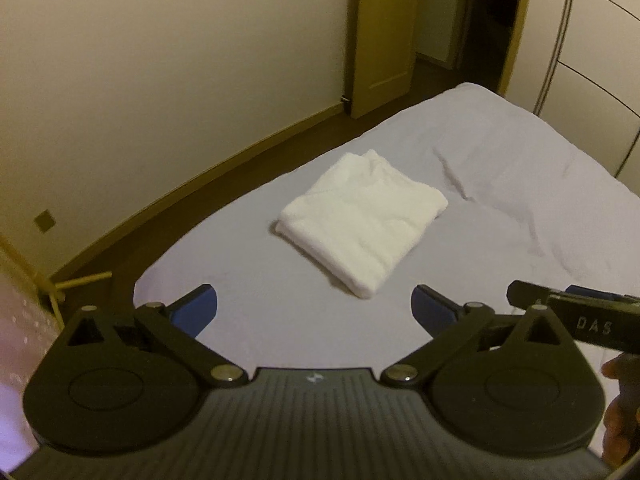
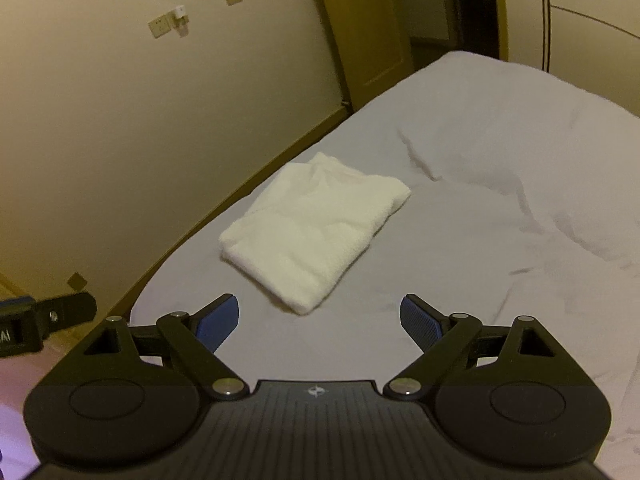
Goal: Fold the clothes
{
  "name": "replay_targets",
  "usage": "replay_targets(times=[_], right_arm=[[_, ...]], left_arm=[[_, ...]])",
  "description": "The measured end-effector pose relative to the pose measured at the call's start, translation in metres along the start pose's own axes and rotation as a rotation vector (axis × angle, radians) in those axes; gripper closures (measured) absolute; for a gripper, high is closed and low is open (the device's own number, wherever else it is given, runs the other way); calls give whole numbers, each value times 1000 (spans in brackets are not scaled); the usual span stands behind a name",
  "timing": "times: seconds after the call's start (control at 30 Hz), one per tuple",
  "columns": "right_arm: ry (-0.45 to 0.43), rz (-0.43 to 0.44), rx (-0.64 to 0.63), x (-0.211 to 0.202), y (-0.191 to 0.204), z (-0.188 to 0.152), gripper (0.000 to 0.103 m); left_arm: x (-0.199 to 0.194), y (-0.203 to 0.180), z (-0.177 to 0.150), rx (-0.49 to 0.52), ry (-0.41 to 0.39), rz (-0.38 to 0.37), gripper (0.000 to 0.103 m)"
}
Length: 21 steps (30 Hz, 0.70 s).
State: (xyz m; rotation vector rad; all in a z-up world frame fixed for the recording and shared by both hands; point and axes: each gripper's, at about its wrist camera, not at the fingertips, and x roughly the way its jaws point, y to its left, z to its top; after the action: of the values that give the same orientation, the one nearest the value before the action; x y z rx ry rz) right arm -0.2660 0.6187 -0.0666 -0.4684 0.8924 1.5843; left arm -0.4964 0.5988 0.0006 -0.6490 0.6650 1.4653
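Left wrist view shows the left tool (image 1: 314,306) with its blue pads spread wide and nothing between them, hanging above the near end of the bed (image 1: 520,200) and tilted down toward it. A folded white garment (image 1: 362,220), possibly a towel given the soft focus, lies flat on the sheet near the bed's left edge, well clear of both tools. The right tool (image 2: 320,320) is likewise apart and empty, angled downward beside its partner. One risk: a careless return could snag the top layer and undo the fold, or nudge the bundle off the edge.
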Motion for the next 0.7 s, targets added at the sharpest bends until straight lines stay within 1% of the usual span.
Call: replay_targets(times=[0.1, 0.17, 0.3, 0.47, 0.63, 0.7], right_arm=[[10, 10, -35, -11, -7, -7, 13], [14, 10, -50, -14, -11, -11, 13], [29, 19, -59, -11, -20, -14, 13], [59, 22, -70, 5, -23, -14, 13], [89, 8, -91, 24, -22, -12, 13], [100, 0, -90, 31, -22, -10, 13]], left_arm=[[-7, -11, -14, -23, 6, 23, 1], [-10, -13, -19, -37, 26, 30, 1], [-9, -16, -26, -54, 61, 25, 1], [12, -23, -29, -47, 90, 36, 1], [43, -22, -21, -48, 127, 27, 1], [54, -21, -16, -34, 140, 23, 1]])
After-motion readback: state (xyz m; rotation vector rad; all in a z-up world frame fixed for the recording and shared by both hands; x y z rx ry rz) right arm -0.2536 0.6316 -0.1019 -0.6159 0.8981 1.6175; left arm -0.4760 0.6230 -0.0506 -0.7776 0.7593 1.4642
